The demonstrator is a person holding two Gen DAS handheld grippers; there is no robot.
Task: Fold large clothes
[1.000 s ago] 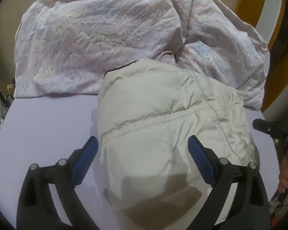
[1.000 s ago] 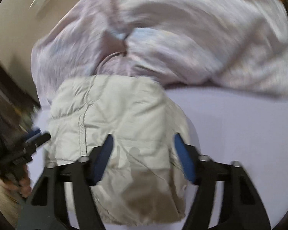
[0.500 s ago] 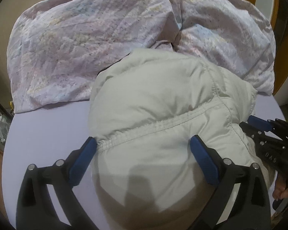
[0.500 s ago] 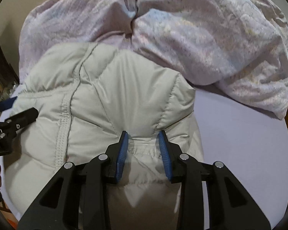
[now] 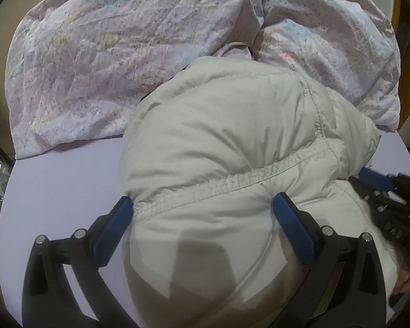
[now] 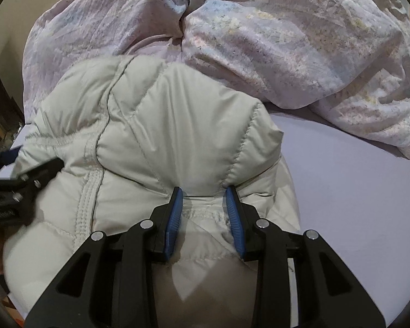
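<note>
Puffy cream jacket [image 5: 221, 147] lies bunched on the lilac bed [image 5: 63, 188], quilt [image 5: 123, 54] at 12 o'clock | right tongs [image 6: 205, 213] pinch its hem | left tongs [image 5: 202, 218] spread wide around it | step: grabbing | next: left tongs squeeze, then both lift.

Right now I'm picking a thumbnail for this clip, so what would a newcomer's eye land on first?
The puffy cream jacket bulges in the middle of the lilac sheet, filling both views. The right gripper pinches a fold of it, while the left gripper is open, straddling the stitched seam. Behind lies a crumpled pastel quilt, touching the jacket's far edge.
</note>
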